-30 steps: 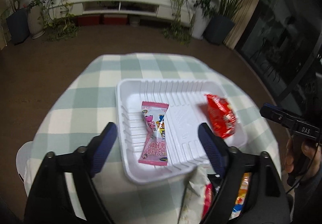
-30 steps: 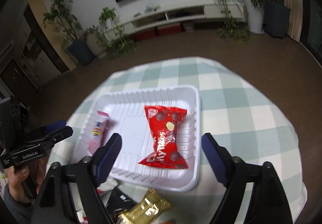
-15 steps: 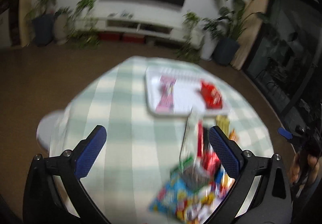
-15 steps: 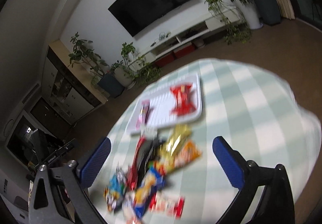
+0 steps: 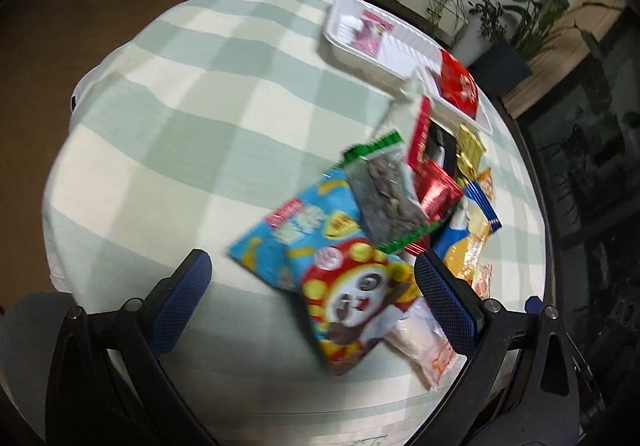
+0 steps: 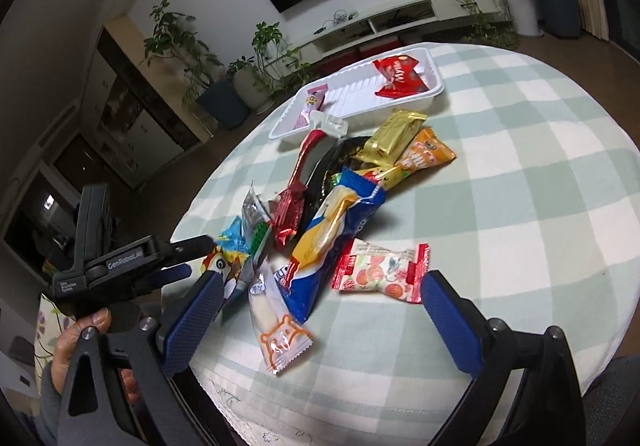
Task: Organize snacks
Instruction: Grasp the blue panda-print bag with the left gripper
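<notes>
**Right wrist view: both grippers empty over the snack pile**

Right wrist view: the right gripper (image 6: 320,302) has its fingers spread wide and empty, with a strawberry packet (image 6: 382,272) just ahead between them, likely the next pick. The left gripper (image 5: 312,286), equally open, straddles the panda bag (image 5: 352,298). Beyond the pile (image 6: 340,185) the tray (image 6: 434,89) holds a red packet (image 6: 400,77) and a pink packet (image 6: 310,105), so sorting has barely begun.

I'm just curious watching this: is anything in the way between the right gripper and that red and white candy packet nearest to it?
Nothing visible. The right gripper is open, and the candy packet lies alone on the tablecloth just ahead of its fingers, beside the snack pile rather than under it.
</notes>
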A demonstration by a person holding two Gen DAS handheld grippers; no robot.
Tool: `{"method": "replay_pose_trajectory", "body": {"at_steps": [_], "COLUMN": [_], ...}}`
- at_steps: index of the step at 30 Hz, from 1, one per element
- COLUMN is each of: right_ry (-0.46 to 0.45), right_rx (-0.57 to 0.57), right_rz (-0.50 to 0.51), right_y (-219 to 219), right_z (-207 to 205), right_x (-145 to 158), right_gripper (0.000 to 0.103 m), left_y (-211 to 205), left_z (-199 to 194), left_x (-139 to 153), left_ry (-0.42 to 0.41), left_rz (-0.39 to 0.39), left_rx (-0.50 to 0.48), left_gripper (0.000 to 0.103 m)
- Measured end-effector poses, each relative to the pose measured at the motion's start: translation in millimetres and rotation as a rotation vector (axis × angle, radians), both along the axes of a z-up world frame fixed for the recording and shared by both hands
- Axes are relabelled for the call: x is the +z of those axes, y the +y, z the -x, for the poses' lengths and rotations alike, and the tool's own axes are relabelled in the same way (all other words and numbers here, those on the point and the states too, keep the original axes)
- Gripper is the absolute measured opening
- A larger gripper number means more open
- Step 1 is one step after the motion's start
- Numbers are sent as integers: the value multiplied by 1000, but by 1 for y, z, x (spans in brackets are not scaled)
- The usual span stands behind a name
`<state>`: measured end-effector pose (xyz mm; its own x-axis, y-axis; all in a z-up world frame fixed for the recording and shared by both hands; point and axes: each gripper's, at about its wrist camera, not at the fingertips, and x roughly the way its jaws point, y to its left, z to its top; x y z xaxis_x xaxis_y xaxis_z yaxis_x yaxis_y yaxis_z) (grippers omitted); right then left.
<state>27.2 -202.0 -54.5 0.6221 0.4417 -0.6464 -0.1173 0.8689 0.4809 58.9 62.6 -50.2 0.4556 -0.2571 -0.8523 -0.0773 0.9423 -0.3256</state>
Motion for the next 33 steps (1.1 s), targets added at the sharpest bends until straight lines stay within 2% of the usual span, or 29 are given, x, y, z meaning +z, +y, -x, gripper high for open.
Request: {"method": "replay_pose_trajectory", "body": {"at_steps": [3,6,9,11,14,19,23,29,33], "right_ry": [-1,0,4,4,2,18,21,29,29], "right_rx": [3,5,15,20,30,40,50,55,50], "right_rz": [-2,4,15,22,44,58,58,54,49], "right_y": [2,3,8,11,16,22,26,29,28], "right_z": [2,1,4,5,6,5,6,6,7], "right_x": [-1,-1,-3,-3,-4,-8,-9,-12,-13], "right_gripper": [101,101,100,99,99,99,99,99,99], "left_y": [-11,-9,-5,0,6,9,10,3,-1], "left_z": [-6,-10,-12,-10,-11,-10,-16,-23,-21], "left_x": [-6,-14,-17,-15,-16,-12,-6,-2,3], "left_ry": [25,39,40,30,24,25,44,58,38], "left_rz": [-45,-31,-26,-20,-19,-14,5,-8,-48], "left_rx": [1,17,14,13,6,15,74,91,88], "left_gripper": [101,100,91,81,74,72,72,72,72]}}
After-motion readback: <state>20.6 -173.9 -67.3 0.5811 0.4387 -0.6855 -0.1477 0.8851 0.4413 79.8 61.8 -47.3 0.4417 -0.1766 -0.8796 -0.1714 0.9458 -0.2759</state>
